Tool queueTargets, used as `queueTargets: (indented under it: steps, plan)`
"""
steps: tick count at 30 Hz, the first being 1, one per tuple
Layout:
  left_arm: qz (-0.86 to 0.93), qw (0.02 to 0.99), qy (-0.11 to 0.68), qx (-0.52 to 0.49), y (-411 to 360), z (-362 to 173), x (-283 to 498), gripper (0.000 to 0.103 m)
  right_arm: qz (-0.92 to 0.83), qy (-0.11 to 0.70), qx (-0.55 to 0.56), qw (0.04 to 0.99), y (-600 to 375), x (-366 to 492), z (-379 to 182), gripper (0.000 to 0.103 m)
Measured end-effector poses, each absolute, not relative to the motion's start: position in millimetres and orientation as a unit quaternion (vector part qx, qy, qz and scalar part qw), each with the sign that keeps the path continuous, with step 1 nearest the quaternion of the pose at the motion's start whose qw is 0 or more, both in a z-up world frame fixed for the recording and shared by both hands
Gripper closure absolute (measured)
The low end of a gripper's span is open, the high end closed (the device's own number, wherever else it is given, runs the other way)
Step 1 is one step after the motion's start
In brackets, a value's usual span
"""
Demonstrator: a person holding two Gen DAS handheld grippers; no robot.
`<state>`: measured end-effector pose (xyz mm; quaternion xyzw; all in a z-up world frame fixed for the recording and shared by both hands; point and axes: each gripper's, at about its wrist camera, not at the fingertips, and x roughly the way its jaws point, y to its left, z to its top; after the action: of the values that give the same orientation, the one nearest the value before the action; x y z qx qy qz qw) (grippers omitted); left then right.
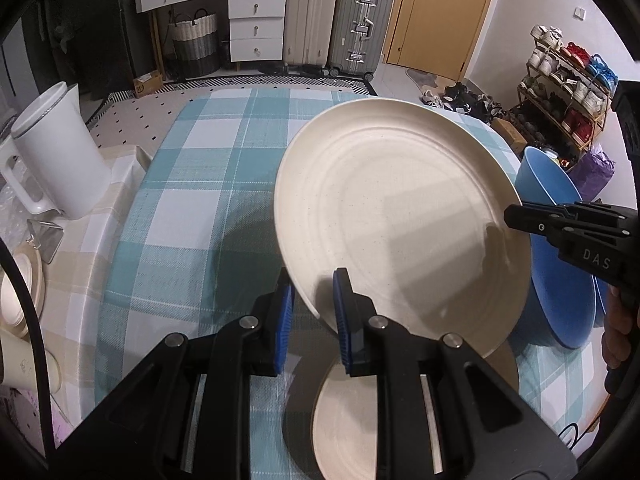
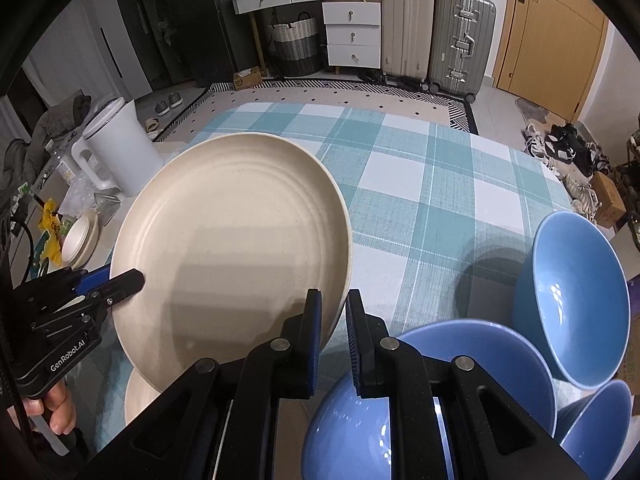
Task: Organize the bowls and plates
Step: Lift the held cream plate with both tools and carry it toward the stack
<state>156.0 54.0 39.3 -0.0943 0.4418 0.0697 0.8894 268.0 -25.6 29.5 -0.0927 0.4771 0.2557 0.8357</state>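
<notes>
A: Big checked tablecloth (image 2: 420, 184) below, and the cream plate (image 2: 232, 240) is up off it, tilted, held from both sides.

B: Left gripper (image 1: 314, 308) clenched on the plate's near rim, right gripper (image 2: 334, 320) clamped on the opposite edge.

A: Another cream plate (image 1: 348, 420) lies right beneath the raised one.

B: And three blue bowls (image 2: 572, 300) just right of it. My advice: keep both grips level together so the rim doesn't twist, and steer clear of those bowls.
</notes>
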Motion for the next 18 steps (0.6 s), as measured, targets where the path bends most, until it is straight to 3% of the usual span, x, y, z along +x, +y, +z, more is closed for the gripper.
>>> queueTargets:
  steps: [18]
  plan:
    - [0.068,0.899,0.425,-0.085,32,52,108,0.086,0.258,0.454,-0.084,0.849,-41,217,41,0.09]
